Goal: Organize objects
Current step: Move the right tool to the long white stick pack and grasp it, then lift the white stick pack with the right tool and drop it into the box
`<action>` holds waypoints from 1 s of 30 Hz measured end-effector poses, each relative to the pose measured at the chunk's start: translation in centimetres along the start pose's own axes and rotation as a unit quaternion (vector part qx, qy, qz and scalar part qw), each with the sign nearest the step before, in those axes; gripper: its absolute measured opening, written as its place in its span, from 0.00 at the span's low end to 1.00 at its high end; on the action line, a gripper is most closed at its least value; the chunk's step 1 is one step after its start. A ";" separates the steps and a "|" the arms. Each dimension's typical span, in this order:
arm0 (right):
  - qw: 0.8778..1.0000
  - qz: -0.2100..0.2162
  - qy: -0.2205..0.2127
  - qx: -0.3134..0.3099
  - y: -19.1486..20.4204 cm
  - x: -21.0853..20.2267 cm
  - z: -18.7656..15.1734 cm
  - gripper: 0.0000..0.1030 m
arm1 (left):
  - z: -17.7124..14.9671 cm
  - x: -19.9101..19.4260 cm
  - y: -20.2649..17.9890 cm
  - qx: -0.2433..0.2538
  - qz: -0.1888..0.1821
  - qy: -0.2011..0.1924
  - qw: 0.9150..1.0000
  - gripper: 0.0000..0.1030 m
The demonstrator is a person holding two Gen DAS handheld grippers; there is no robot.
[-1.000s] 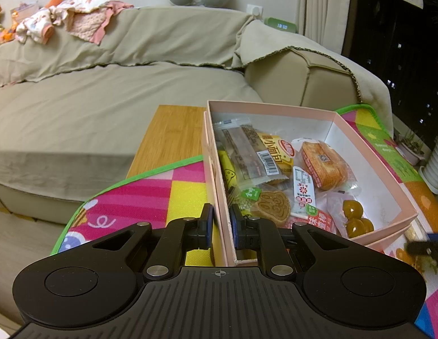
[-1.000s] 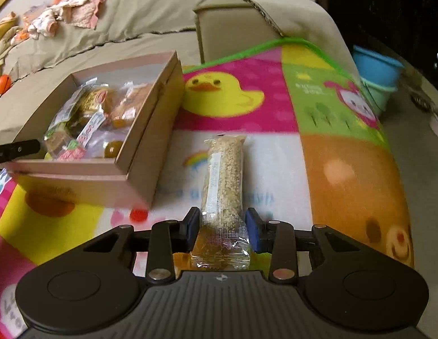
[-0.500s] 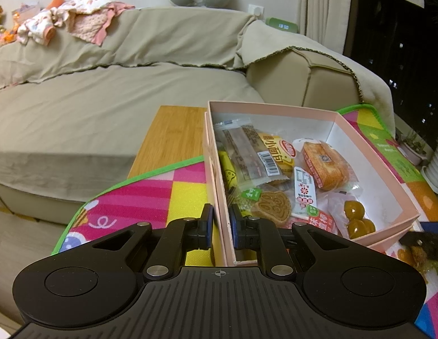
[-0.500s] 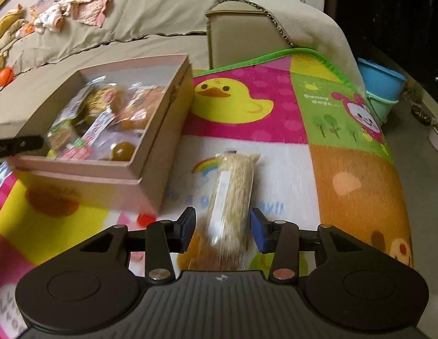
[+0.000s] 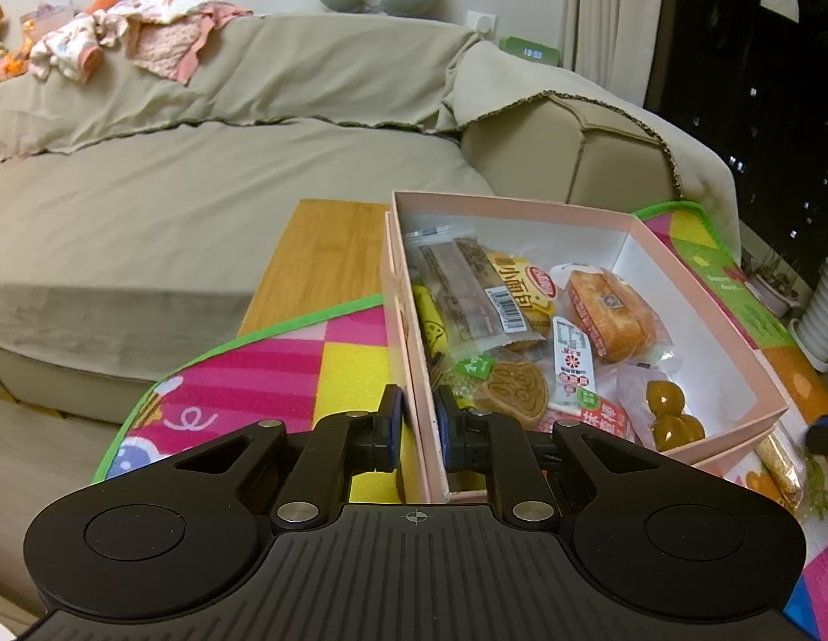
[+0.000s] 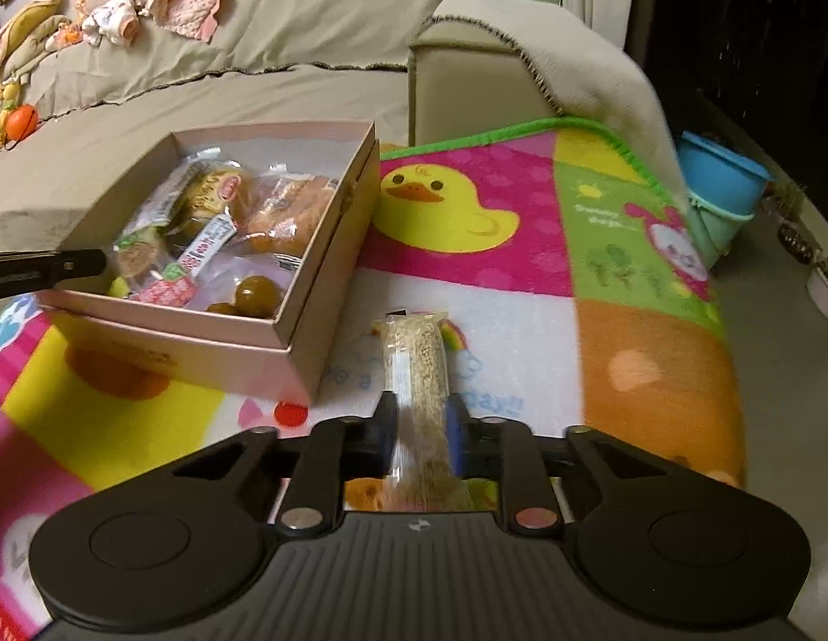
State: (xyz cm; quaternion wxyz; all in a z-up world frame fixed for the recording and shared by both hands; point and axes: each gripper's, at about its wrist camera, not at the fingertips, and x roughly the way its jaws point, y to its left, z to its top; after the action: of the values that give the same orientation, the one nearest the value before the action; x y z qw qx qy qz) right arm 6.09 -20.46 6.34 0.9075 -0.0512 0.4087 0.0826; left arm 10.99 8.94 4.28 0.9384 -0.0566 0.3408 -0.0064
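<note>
Meanwhile left gripper [image 5: 418, 416] pinches box [image 5: 707, 288] wall; mat [image 6: 648, 352] lies open.

The left gripper [image 5: 418, 427] angles downward, jaws clamped on the box wall [image 5: 422, 400]. The right gripper [image 6: 420, 430] angles downward, jaws pinching a cereal bar [image 6: 416, 374].

Pink box [image 5: 702, 288] on a rainbow-blocked mat [image 6: 627, 320] — yellow duck [image 6: 440, 208] print — beige sofa [image 5: 200, 187].

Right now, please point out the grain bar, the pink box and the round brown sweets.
grain bar [image 6: 417, 360], right wrist view, middle of wrapper
pink box [image 6: 328, 294], right wrist view, outer side wall
round brown sweets [image 5: 665, 400], left wrist view, upper sweet
</note>
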 end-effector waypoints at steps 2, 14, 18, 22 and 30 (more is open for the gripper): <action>1.000 0.001 -0.016 -0.005 0.0 -2.1 0.2 0.14 | 0.0 0.0 0.0 0.000 0.000 0.000 1.000 0.15; 1.000 -0.009 -0.019 -0.010 -0.3 -2.0 -0.2 0.44 | 0.0 0.0 0.1 -0.002 -0.002 0.001 1.000 0.16; 1.000 0.004 -0.008 0.007 -0.3 1.4 -0.9 0.51 | 0.1 0.0 0.0 -0.001 0.000 0.001 1.000 0.15; 1.000 0.014 0.007 0.020 -0.1 4.9 -0.9 0.46 | 0.1 0.0 -0.2 0.001 0.002 0.003 1.000 0.15; 1.000 0.023 0.004 0.011 0.2 4.5 -1.1 0.28 | 0.1 0.1 -0.2 0.002 0.004 0.003 1.000 0.15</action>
State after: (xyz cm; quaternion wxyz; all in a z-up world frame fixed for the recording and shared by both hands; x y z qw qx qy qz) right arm 8.13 -19.95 2.24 0.9042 -0.0319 0.4145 0.0981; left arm 11.13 8.74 4.32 0.9376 -0.0537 0.3434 -0.0036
